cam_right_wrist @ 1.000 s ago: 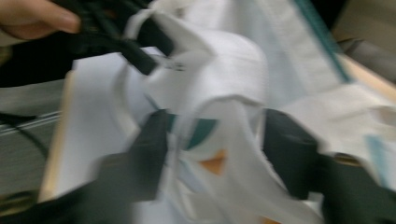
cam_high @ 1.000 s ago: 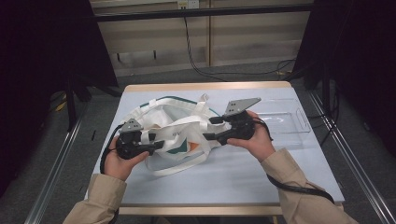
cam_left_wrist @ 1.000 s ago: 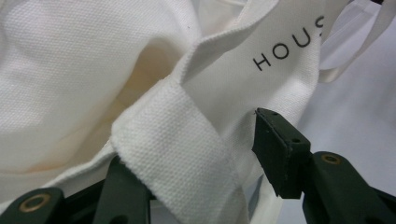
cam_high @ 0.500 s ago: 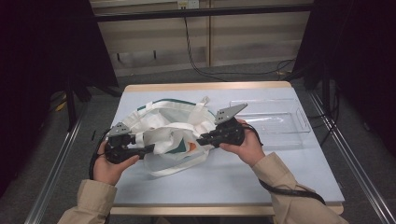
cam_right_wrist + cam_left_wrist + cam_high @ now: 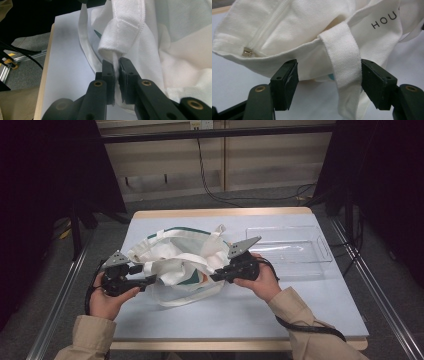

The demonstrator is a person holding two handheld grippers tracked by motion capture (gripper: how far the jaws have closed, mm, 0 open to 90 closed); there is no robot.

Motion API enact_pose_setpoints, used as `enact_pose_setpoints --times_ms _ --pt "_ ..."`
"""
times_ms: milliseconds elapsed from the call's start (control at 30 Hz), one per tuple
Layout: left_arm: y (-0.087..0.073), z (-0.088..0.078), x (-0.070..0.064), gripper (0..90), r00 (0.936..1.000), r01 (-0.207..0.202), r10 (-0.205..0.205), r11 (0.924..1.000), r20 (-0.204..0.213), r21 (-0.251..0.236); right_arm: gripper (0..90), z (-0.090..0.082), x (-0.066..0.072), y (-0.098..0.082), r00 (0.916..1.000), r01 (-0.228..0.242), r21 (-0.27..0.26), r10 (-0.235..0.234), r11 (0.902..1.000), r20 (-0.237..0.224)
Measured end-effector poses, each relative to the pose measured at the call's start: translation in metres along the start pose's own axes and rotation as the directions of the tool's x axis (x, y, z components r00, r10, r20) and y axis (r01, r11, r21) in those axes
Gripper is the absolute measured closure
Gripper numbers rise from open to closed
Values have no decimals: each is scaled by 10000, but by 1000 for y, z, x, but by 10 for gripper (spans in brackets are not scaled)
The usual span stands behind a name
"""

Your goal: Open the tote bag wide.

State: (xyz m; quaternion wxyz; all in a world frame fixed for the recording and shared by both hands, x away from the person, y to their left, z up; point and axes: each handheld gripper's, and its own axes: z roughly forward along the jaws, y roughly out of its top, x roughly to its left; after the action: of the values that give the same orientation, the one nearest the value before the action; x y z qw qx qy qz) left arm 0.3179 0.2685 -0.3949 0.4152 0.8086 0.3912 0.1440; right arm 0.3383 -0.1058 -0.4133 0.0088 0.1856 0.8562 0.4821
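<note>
Left claw [image 5: 329, 75] at the left edge of the white canvas tote bag [image 5: 180, 265]: jaws have just been opening and stand apart, released, with the bag's rim and white webbing handle strap [image 5: 344, 72] between them, pads not pressing. Bag lies mid-table on the light blue table [image 5: 300, 305], mouth gaping. Right claw [image 5: 116, 72] is clenched on a fold of the bag's right rim, having just closed. Clear plastic tray [image 5: 295, 245] sits far right, apart from the bag.
</note>
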Motion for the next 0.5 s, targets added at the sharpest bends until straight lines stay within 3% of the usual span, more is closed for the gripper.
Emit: enact_pose_setpoints --times_ms 200,500 --pt "2 -6 1 294 9999 69 -68 10000 -111 31 832 0 1 0 10000 58 57 -58 10000 79" --pt "11 -12 0 278 9998 -204 204 9996 -21 -200 819 -2 1 3 9997 93 19 -94 10000 230"
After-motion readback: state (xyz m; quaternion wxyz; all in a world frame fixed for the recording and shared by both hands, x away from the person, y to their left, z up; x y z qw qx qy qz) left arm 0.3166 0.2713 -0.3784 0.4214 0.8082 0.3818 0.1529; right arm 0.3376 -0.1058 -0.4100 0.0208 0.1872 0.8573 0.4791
